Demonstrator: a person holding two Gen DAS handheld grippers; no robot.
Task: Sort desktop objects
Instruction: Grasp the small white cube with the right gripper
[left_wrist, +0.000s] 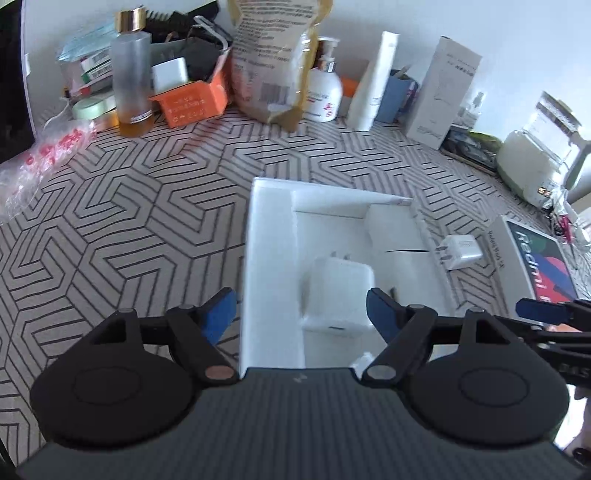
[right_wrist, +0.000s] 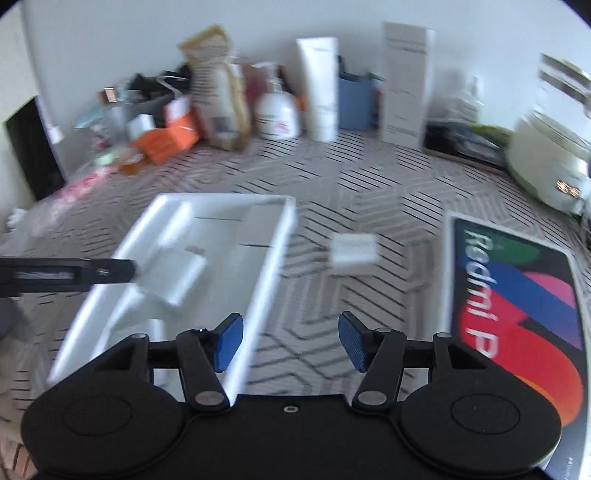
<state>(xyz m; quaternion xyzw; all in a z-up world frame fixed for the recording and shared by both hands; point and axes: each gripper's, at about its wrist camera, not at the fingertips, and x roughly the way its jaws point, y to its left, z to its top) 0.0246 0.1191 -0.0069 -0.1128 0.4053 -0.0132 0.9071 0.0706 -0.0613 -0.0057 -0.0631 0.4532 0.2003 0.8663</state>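
Patterned table (left_wrist: 147, 206) w/ clutter along the back wall. White tray (left_wrist: 273, 236) sits mid-table, big charger (left_wrist: 338, 291) lying inside it. Tablet box (right_wrist: 517, 295) lies well right of tray; small charger (right_wrist: 354, 250) on the table btwn them. Left gripper (left_wrist: 301, 314) wide open over big charger, holding nothing. Right gripper (right_wrist: 291, 341) also open & empty, beside tray's edge

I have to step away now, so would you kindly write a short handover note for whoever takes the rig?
Left gripper: open, empty, over the white tray.
Right gripper: open, empty, above the mat between the tray and the Redmi box.
Done: the large charger lies in the tray.
Left: the small charger sits loose on the mat, beside the tray; it probably goes in next. The clutter along the wall is untouched.
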